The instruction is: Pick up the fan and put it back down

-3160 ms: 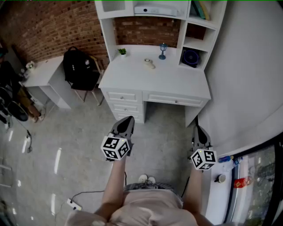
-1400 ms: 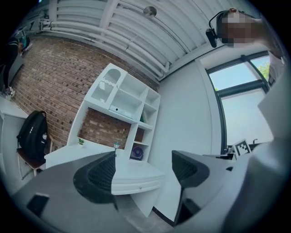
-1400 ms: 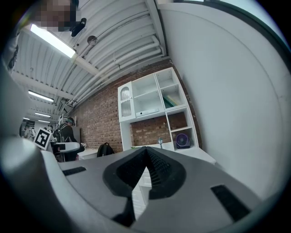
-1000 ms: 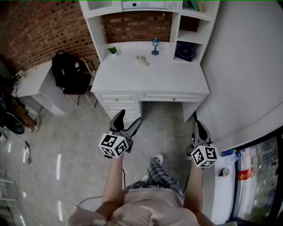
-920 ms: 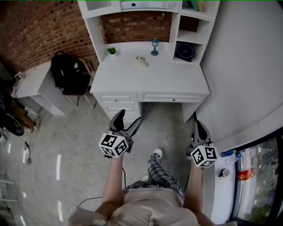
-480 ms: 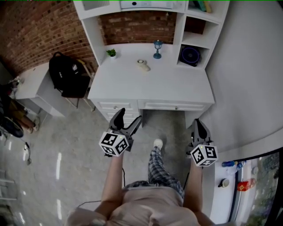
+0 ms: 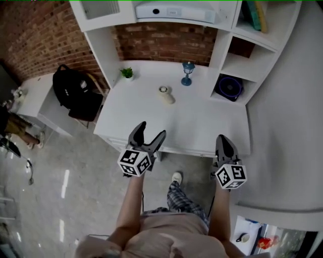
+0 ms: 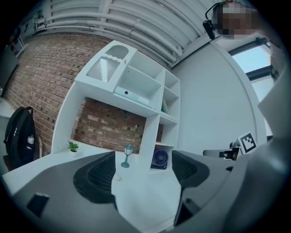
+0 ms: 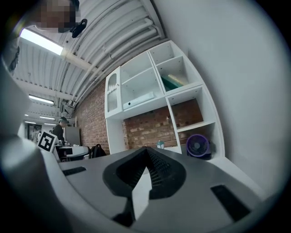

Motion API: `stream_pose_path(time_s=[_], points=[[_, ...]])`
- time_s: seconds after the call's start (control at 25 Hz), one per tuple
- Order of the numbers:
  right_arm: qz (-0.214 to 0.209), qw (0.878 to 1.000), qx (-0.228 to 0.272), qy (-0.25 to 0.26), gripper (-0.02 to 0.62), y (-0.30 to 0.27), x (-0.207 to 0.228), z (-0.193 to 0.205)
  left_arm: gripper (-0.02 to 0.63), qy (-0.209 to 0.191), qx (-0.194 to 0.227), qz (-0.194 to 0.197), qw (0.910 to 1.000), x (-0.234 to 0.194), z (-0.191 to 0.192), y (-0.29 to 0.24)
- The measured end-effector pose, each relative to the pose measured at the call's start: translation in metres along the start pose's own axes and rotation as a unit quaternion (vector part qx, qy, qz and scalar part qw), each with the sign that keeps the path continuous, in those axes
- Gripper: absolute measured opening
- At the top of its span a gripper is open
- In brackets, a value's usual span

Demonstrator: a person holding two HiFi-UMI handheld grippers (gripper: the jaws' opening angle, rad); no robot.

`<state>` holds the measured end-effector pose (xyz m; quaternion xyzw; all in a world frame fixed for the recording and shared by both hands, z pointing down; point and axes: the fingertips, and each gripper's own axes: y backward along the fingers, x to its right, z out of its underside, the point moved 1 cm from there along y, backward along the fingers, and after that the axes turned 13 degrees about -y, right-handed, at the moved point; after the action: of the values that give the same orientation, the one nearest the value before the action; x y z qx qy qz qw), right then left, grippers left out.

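Note:
The fan is small, round and dark blue. It stands upright in the lowest cubby of the right-hand shelf, at the back right of the white desk. It also shows in the left gripper view as the fan and in the right gripper view as the fan. My left gripper hangs open over the desk's front edge with nothing between its jaws. My right gripper is shut and empty, at the front right of the desk. Both are well short of the fan.
On the desk stand a small potted plant, a blue lantern figure and a small white round object. A white box lies on the upper shelf. A black backpack rests on a chair at the left.
The person has walked up to the desk, so both grippers now reach over its front edge. The left gripper, shut in the earliest frame, stands open.

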<state>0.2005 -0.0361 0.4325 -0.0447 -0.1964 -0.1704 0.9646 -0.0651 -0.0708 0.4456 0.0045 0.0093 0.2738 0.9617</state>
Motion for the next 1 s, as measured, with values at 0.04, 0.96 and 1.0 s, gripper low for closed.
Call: stream_pose_path(time_s=[0.04,0.96,1.0], points=[[-0.007,1.0,-0.005,0.0,0.015,-0.021,0.006,-0.004,0.371,0.0,-0.003,-0.005,1.0,-0.008,0.0,-0.017],[-0.059,0.994,-0.087,-0.009,0.015,-0.231,0.061,-0.003,0.371,0.022,-0.102,-0.075,0.9917,-0.1,0.055,-0.195],[-0.058,0.994,-0.089,-0.01,0.015,-0.235,0.063,-0.004,0.371,0.02,-0.108,-0.075,0.991,-0.102,0.057,-0.2]])
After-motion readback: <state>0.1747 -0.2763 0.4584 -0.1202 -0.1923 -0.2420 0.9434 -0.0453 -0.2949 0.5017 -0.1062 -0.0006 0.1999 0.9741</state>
